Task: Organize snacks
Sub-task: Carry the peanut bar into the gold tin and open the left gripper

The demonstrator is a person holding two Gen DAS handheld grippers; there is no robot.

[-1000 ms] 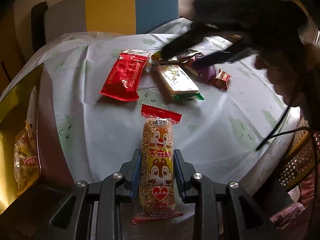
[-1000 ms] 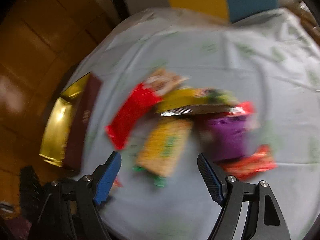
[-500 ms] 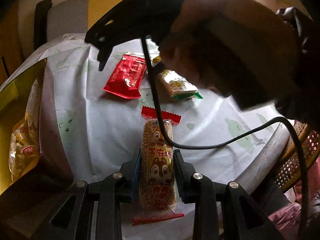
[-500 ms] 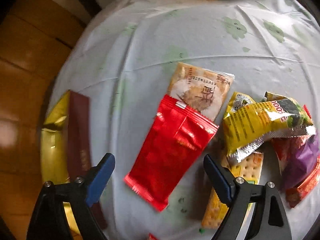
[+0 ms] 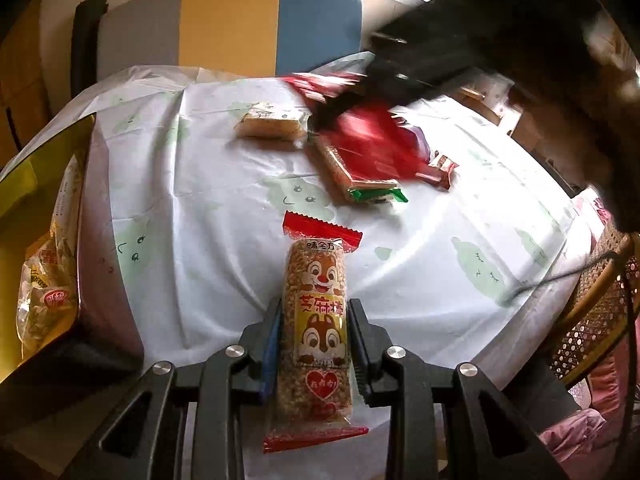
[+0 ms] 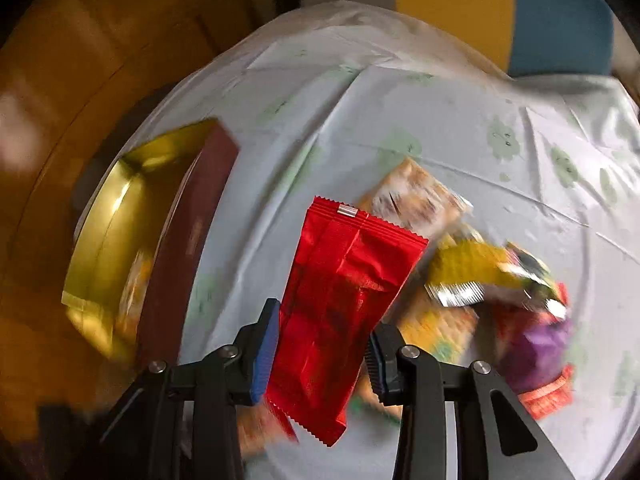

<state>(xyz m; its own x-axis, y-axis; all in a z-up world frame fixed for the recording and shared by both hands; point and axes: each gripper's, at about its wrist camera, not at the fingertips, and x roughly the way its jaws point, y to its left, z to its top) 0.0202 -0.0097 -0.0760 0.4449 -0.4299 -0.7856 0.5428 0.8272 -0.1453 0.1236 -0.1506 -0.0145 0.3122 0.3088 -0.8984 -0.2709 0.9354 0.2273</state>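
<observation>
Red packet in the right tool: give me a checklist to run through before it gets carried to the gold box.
1. Red packet between the right tool pads, jaws closing: ok.
2. Packet lifted clear of the other snacks: ok.
3. Grip centred on the packet: not ok, it sits near the lower end.
4. Gold box open: ok.
5. Room left in the box: cannot tell.
6. Left tool holding the squirrel bar aside: ok.
</observation>
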